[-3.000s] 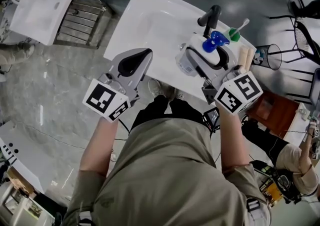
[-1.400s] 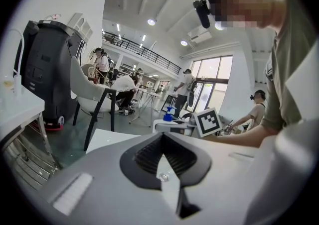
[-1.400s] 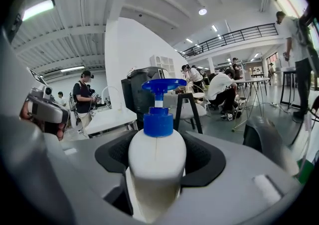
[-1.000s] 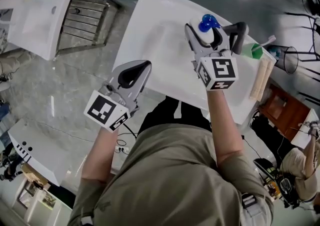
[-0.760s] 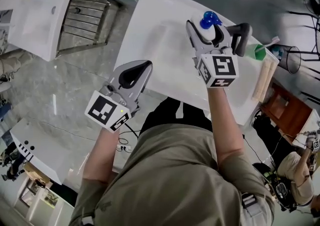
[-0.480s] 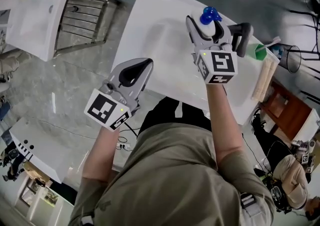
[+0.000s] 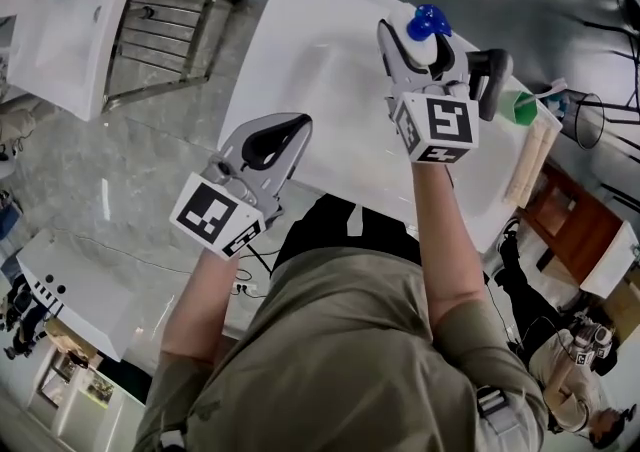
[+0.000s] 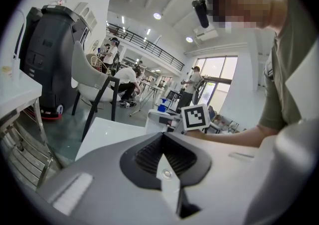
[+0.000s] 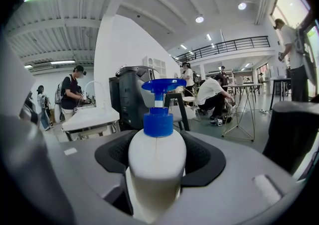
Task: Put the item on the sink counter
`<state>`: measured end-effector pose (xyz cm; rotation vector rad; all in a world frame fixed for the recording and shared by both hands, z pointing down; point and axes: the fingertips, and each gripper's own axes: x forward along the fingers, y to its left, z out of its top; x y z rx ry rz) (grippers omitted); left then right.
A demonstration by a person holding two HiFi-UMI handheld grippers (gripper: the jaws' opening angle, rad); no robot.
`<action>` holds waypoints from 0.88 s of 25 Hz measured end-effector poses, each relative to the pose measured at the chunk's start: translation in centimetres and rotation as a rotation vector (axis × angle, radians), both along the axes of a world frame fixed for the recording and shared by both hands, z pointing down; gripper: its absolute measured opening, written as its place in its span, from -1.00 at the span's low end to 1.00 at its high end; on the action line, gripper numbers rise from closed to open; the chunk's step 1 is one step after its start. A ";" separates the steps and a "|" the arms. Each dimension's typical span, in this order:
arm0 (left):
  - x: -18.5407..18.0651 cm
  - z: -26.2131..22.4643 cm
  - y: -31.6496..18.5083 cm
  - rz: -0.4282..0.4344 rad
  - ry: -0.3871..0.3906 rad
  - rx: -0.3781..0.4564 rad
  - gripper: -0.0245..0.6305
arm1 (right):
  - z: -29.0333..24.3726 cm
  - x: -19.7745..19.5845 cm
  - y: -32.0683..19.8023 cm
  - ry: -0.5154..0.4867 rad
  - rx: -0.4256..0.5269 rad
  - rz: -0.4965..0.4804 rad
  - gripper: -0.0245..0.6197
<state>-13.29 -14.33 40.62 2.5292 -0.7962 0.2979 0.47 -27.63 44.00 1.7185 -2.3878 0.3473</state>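
Tongs of the right gripper (image 7: 420,42) are pinching a blue-capped white pump bottle (image 7: 429,22) beside the black faucet (image 7: 492,75), over the white sink bench (image 7: 300,50); releasing seems remaining. On the left gripper (image 8: 163,142), tongs are pressing together, empty. Right gripper view is showing the bottle upright.

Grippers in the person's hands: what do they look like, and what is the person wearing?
The left gripper and right gripper are both pale grey plastic, with curved jaws lined in ribbed black padding. Each carries a white cube at the back, printed with black square markers. The person wears a khaki short-sleeved shirt.
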 end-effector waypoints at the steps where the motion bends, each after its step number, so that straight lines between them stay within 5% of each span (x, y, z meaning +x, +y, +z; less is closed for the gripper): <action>1: 0.1 0.1 -0.1 0.000 -0.001 -0.001 -0.91 | 0.1 0.1 -0.1 0.001 0.004 0.002 -0.07; 22: 1.2 1.3 -0.5 0.020 0.001 -0.010 -0.91 | 0.1 -0.3 -0.5 0.087 0.109 -0.019 -0.07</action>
